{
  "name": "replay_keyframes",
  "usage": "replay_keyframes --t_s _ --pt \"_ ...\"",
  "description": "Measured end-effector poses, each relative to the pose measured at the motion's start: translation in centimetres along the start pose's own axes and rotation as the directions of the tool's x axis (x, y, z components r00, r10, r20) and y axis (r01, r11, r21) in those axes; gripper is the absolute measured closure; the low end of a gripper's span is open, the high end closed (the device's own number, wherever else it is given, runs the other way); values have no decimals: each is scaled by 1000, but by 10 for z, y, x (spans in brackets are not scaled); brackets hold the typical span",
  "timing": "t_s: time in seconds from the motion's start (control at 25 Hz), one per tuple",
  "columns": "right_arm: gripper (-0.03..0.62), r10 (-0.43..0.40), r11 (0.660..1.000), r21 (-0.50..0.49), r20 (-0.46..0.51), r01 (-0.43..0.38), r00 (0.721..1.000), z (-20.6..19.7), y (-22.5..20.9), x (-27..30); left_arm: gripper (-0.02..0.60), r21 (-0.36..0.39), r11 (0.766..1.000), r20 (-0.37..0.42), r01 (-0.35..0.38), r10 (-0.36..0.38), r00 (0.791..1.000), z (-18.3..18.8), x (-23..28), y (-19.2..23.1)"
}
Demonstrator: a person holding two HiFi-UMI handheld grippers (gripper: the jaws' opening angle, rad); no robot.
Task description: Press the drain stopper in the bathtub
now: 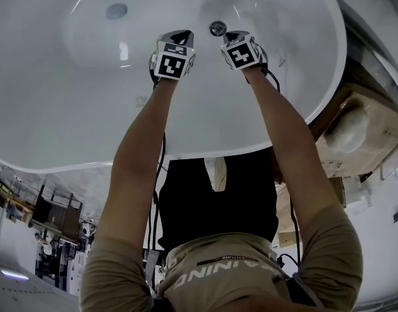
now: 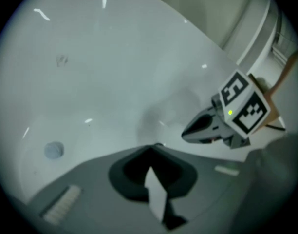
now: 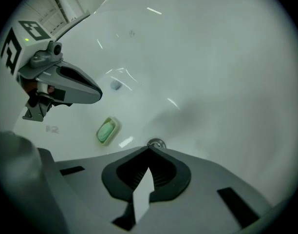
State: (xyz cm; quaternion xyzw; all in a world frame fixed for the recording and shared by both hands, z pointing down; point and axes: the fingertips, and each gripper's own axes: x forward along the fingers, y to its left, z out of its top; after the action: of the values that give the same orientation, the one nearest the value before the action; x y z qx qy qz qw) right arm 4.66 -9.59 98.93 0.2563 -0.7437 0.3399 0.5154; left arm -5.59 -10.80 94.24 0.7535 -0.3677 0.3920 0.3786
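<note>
The chrome drain stopper (image 1: pixel 217 28) sits in the floor of the white bathtub (image 1: pixel 69 109). In the right gripper view the stopper (image 3: pixel 156 144) shows just past the tips of my right gripper (image 3: pixel 150 150), whose jaws are shut with nothing between them; whether they touch it I cannot tell. My left gripper (image 2: pixel 151 147) is shut too and empty, hovering beside the drain. From the head view, the left gripper (image 1: pixel 185 36) and right gripper (image 1: pixel 229 38) flank the stopper closely. Each gripper view also catches the other: the right gripper (image 2: pixel 207 126) and the left gripper (image 3: pixel 76 89).
A round overflow cap (image 1: pixel 116 10) sits on the tub wall to the left. A green soap in a dish (image 3: pixel 107 130) lies on the tub surface near the drain. A cardboard box (image 1: pixel 355 129) stands outside the tub rim (image 1: pixel 329 96) at the right.
</note>
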Motion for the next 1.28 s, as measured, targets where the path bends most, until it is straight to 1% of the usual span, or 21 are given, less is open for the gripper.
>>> replay_keyframes --t_s 0.08,0.16,0.28,0.4,0.48,0.56,0.68,0.84,0.96,1.04,1.16,1.28 --pt "586 -8 1000 -16 39 8 999 12 4 -29 580 4 1000 19 -2 2 1000 15 -23 -7" --pt "586 -10 1000 -11 88 11 996 24 12 -60 580 9 1000 34 -8 8 999 27 -49 -13" --pt "586 -11 999 38 163 5 987 35 27 -114 580 4 1000 72 -16 16 997 42 -94 -28" --pt "585 -10 994 109 223 -15 975 33 45 -174 580 -9 1000 93 -21 21 995 47 -142 -50" --pt "586 -9 992 123 255 -23 967 34 55 -211 580 -19 1000 106 -23 25 994 49 -169 -64" --pt "585 -15 996 91 292 -12 956 40 61 -244 580 -28 999 128 -21 25 992 58 -193 -74" --pt "586 -23 1000 26 331 15 943 42 75 -291 580 -20 1000 161 -15 18 987 70 -232 -95" --pt "586 -27 999 -11 400 34 916 51 97 -362 580 -5 1000 217 -12 13 976 91 -289 -122" --pt "586 -34 998 -30 433 53 901 60 108 -414 580 21 1000 275 -11 5 962 118 -329 -140" --pt "586 -43 997 -33 470 66 881 70 115 -448 580 36 999 317 -11 -1 948 138 -356 -150" --pt "586 -58 996 -29 530 86 846 84 127 -495 580 53 999 381 -15 -7 925 165 -397 -163" --pt "586 -69 995 -22 594 102 801 102 139 -538 580 100 995 443 -28 -19 896 193 -439 -172"
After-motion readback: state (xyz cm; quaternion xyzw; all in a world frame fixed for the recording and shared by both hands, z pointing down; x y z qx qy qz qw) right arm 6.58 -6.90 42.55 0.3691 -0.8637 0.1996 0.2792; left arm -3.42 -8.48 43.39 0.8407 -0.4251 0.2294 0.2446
